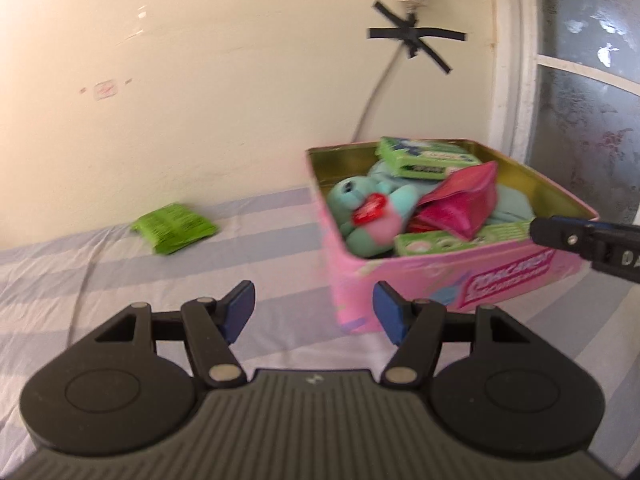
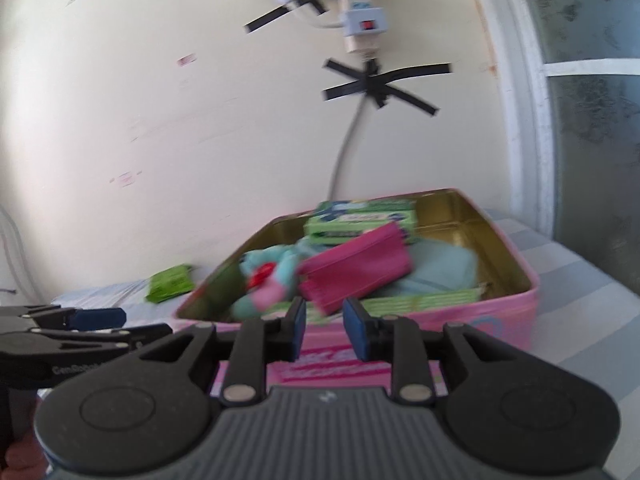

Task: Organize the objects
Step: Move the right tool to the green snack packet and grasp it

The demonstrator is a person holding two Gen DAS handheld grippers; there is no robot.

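Left fingers (image 1: pixel 240 312) wide apart, right fingers (image 2: pixel 298 328) narrower, both empty

surface: bed (image 1: pixel 100 280), striped lilac-white sheet | on it: pink tin (image 1: pixel 420 280), open, filled | green packet (image 1: pixel 174 228) lying flat left of tin, well apart, near wall

The left claw (image 1: pixel 313 312) is matte black plastic with two fingers faced in blue pads (image 1: pixel 240 310). Behind the fingers, flat linkage bars pivot on round silver rivets (image 1: pixel 223 371), and further back two rounded black lobes, each with a shallow circular recess, flank a grey ribbed body carrying a small pale mark. The right claw (image 2: pixel 323 328) has the same build: blue pads (image 2: pixel 357 326), black links, silver rivets, ribbed grey centre. White lettering marks the side of each claw.
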